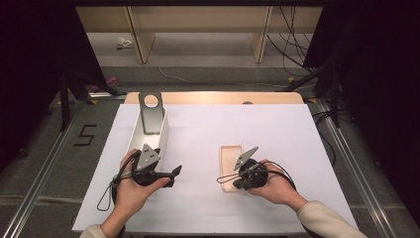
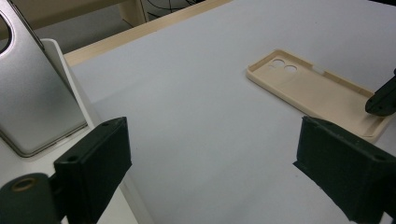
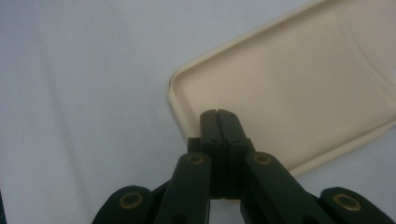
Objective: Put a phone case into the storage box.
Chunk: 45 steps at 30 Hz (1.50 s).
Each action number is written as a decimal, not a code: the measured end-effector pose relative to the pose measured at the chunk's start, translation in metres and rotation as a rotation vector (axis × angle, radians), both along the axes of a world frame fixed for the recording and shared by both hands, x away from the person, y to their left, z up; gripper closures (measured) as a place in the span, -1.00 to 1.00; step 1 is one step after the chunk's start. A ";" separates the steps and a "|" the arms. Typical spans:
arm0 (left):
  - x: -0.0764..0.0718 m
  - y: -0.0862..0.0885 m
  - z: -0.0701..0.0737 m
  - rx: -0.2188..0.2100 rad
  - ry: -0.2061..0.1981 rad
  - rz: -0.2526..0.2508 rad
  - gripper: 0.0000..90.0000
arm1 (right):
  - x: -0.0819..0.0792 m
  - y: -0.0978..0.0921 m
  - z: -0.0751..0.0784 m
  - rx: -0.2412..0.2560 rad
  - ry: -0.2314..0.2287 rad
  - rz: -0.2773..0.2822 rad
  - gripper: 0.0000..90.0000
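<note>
- Right gripper (image 3: 218, 114) has its jaws pressed together, tips resting on the inner floor of the beige phone case (image 3: 299, 93) near one end, apparently pinning it to the table so it will not slide.
- Phone case (image 1: 231, 161) lies flat and open side up on the white table cover (image 1: 208, 129), right of centre, with its camera cut-outs at the far end.
- Left gripper (image 1: 168, 176) hovers with its jaws wide apart and nothing between them, near the white stand (image 1: 163, 136) on the left.
- Silver phone (image 2: 32, 98) leans back-side out in that stand, upright enough to be taken by its edges.
- My reading: the case is being steadied while the free gripper readies to fetch the phone and seat it inside.
</note>
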<state>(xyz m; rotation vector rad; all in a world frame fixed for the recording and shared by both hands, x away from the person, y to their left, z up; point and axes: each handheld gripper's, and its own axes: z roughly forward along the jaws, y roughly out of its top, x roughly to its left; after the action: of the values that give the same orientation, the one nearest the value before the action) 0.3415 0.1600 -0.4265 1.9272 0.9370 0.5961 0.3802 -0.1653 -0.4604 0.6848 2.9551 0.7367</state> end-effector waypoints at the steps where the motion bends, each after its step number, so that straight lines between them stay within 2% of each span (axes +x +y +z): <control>1: 0.000 0.000 0.000 -0.001 0.000 0.000 -0.79 | 0.000 0.001 0.000 0.002 0.001 -0.003 1.00; 9: 0.000 -0.001 0.000 -0.003 -0.001 -0.001 -0.79 | -0.001 0.002 -0.001 0.005 -0.007 0.015 0.97; 13: 0.000 -0.001 0.000 -0.005 -0.001 -0.003 -0.79 | 0.000 0.000 0.005 -0.009 -0.050 0.036 0.72; 18: 0.000 -0.001 0.000 -0.004 0.002 -0.009 -0.78 | 0.002 -0.002 0.016 -0.031 -0.103 0.036 0.35; 22: -0.001 -0.002 0.001 -0.003 0.000 -0.011 -0.78 | -0.001 0.002 0.019 -0.090 -0.113 0.070 -0.05; 26: 0.000 -0.002 0.000 -0.005 0.001 -0.012 -0.78 | -0.005 0.009 0.018 -0.144 -0.123 0.119 -0.30; 28: 0.000 -0.002 0.000 -0.005 0.001 -0.013 -0.78 | -0.007 0.012 0.015 -0.175 -0.137 0.152 -0.29; 32: 0.000 -0.003 0.000 -0.002 0.002 -0.016 -0.78 | -0.009 0.017 0.013 -0.231 -0.156 0.172 -0.25; 37: 0.000 -0.004 0.000 -0.002 0.002 -0.018 -0.78 | -0.008 0.020 0.012 -0.272 -0.186 0.193 -0.23; 45: 0.000 -0.004 -0.001 -0.002 0.002 -0.019 -0.78 | -0.008 0.025 0.009 -0.312 -0.189 0.214 -0.21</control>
<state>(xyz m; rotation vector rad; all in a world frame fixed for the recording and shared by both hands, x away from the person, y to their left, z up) 0.3413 0.1559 -0.4270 1.9331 0.9194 0.5816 0.3722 -0.1404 -0.4518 0.2657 2.8978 0.3111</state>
